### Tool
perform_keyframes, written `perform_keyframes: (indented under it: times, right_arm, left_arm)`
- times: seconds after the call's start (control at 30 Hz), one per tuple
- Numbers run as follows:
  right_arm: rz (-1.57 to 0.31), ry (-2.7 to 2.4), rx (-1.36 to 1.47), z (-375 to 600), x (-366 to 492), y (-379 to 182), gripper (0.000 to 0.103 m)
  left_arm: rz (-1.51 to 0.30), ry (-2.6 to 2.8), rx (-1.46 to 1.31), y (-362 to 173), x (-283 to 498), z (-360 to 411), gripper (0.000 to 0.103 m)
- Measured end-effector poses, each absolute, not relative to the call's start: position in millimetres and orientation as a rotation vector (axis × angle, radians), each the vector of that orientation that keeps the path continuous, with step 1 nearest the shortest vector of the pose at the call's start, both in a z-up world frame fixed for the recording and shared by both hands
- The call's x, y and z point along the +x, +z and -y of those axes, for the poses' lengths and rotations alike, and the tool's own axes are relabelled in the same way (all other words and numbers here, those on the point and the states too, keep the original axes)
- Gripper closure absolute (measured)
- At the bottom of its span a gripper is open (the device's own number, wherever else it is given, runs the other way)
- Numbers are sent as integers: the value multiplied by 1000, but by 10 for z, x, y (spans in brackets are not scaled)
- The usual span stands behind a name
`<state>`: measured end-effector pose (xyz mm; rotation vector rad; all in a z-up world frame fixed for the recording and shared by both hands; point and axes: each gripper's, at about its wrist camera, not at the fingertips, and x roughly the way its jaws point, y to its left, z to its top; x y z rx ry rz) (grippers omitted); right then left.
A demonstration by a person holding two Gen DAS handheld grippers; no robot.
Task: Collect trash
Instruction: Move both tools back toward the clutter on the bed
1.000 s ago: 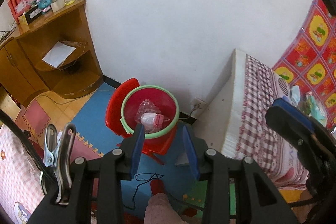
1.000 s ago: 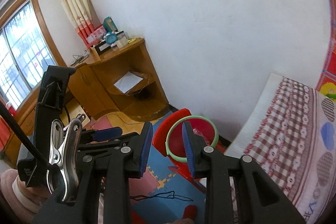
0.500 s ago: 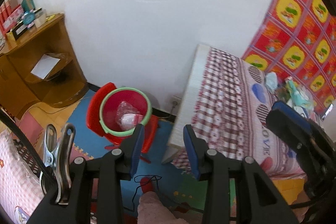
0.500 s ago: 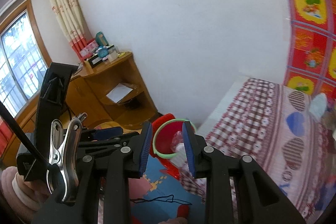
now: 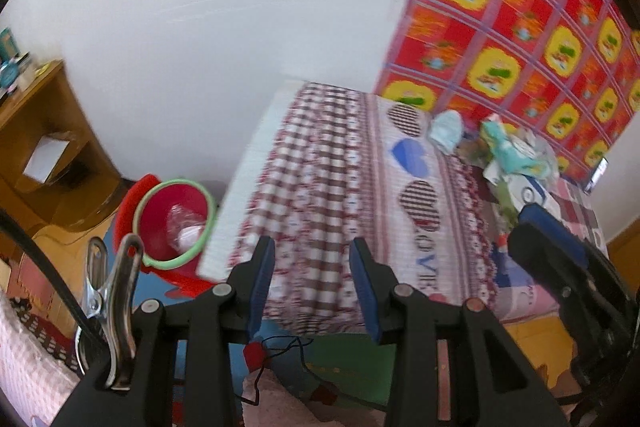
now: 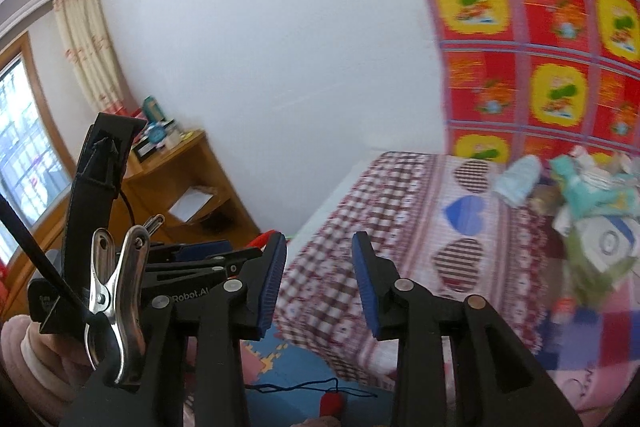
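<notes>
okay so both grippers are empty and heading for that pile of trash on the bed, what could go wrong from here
The trash pile is a loose heap of wrappers, so a gripper could grab several pieces and shed some on the way. The bedsheet lies right under it, so a low pinch might catch fabric. The red bin sits on the floor beside the bed, so a carried piece may miss it.

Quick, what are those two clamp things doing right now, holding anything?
Left gripper: open, nothing between its blue pads.
Right gripper: open and empty; its jaws have just been opening further, with nothing between them.

One bucket (image 5: 172, 223), one bed (image 5: 340, 187), two tools (image 5: 312, 283)
</notes>
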<state>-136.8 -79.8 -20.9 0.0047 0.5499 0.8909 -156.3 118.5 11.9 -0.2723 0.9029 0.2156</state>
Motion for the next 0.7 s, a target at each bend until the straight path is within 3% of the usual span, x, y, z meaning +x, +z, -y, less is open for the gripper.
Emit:
perform_keyframes:
  times: [0.7]
  right_arm:
    - [-570,501,149,2292,-695,-248,68]
  left_arm:
    - [-940,-107,-124,195,-317,69,62]
